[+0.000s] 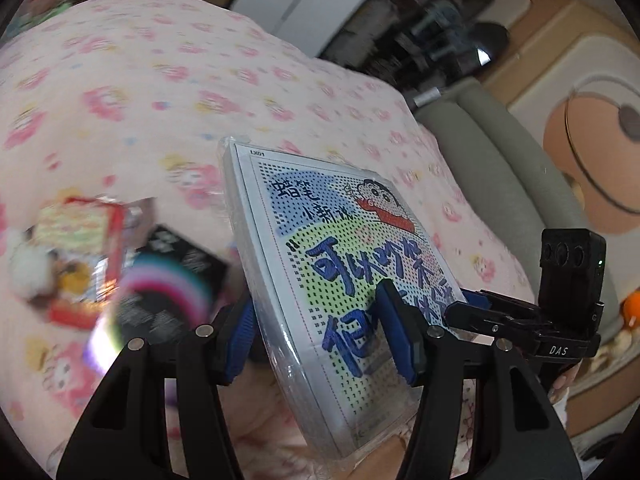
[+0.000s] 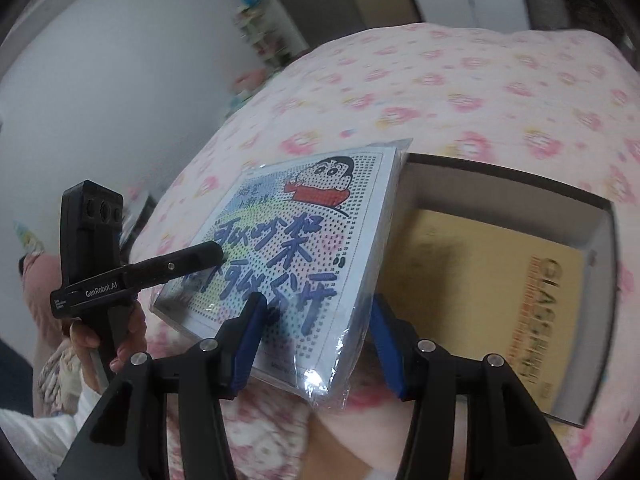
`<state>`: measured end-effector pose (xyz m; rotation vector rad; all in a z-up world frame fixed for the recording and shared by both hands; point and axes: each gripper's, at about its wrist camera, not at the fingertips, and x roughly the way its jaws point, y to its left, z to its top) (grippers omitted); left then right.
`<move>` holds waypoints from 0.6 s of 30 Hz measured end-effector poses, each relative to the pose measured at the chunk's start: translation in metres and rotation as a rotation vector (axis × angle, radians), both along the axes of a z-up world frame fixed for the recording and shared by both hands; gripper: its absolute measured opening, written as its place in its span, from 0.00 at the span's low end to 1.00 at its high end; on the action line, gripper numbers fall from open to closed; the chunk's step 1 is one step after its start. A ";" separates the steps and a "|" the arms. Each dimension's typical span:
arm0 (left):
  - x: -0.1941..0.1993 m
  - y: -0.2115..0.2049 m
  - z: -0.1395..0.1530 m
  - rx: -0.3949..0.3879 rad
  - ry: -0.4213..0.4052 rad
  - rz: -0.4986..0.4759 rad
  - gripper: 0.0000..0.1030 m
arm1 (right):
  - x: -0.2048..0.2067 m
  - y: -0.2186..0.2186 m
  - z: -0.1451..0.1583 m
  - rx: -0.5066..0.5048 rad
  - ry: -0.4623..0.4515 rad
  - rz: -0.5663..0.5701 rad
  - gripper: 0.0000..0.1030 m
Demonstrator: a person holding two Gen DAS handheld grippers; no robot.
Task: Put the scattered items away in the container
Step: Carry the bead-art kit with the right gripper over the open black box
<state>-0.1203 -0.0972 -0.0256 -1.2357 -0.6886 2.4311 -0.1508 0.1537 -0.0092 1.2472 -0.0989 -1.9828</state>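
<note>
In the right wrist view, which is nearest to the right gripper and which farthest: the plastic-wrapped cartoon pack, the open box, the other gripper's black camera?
1. Plastic-wrapped cartoon pack: clamped in the right gripper.
2. Open dark-rimmed box with tan booklet: just right, on the bed.
3. Left gripper's black camera block: far left.

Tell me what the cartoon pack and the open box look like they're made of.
Cartoon pack: printed card in clear glossy plastic film, judging by the glare and crinkled edges. Open box: seemingly rigid cardboard, matte, with straight thin walls and a dark rim.
</note>
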 end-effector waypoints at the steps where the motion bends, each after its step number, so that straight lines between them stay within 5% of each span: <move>1: -0.012 0.019 -0.002 -0.022 -0.010 -0.037 0.56 | -0.009 0.015 -0.004 0.011 -0.008 -0.031 0.47; 6: -0.067 0.084 -0.024 -0.141 -0.093 -0.143 0.57 | -0.048 0.061 -0.043 0.097 -0.103 -0.148 0.47; 11: -0.108 0.108 -0.058 -0.164 -0.182 -0.174 0.58 | -0.072 0.094 -0.078 0.086 -0.176 -0.251 0.47; 18: -0.102 0.124 -0.083 -0.244 -0.164 -0.190 0.64 | -0.082 0.091 -0.109 0.136 -0.245 -0.279 0.47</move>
